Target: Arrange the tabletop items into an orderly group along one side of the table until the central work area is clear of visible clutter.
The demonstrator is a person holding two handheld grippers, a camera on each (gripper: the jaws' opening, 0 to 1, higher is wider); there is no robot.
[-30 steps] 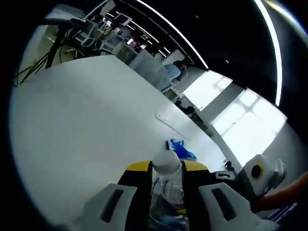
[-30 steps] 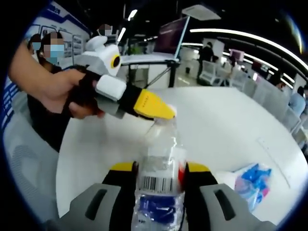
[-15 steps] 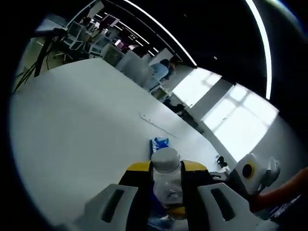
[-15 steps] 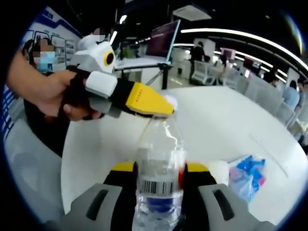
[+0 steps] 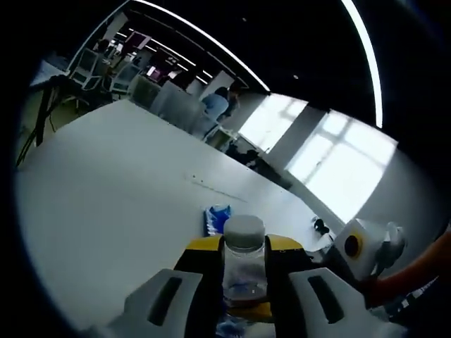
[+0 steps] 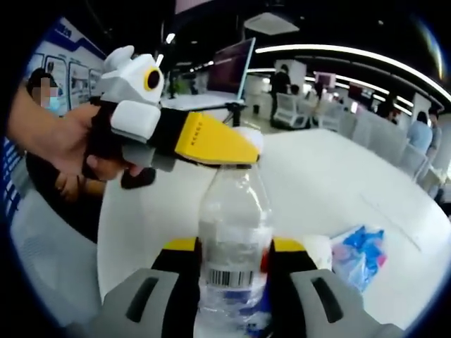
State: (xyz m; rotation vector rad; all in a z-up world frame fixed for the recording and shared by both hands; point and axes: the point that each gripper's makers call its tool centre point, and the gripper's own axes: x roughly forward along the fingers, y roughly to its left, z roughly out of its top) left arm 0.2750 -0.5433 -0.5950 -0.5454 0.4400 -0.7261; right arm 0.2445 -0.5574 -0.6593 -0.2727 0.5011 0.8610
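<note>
A clear plastic bottle (image 6: 232,225) with a barcode label stands upright between my two grippers. My right gripper (image 6: 232,248) is shut on its body, its yellow-tipped jaws pressing both sides. My left gripper (image 6: 241,144) reaches in from the left, held by a hand (image 6: 63,137), and is shut on the white cap. In the left gripper view the cap (image 5: 244,228) and neck sit clamped between the jaws of the left gripper (image 5: 244,248). A blue packet (image 6: 359,252) lies on the white table (image 6: 331,176), to the right of the bottle; it shows beyond the cap as well, blue packet (image 5: 215,218).
A small white object (image 6: 320,250) lies beside the blue packet. The white table (image 5: 106,183) stretches wide and bare to the left. A person (image 6: 42,91) stands close behind the left gripper. Chairs, desks and a screen (image 6: 229,67) fill the room beyond.
The bottle has come more upright and higher in the right gripper view, with the left gripper still clamped on its cap. Both cameras have tilted, shifting the background.
</note>
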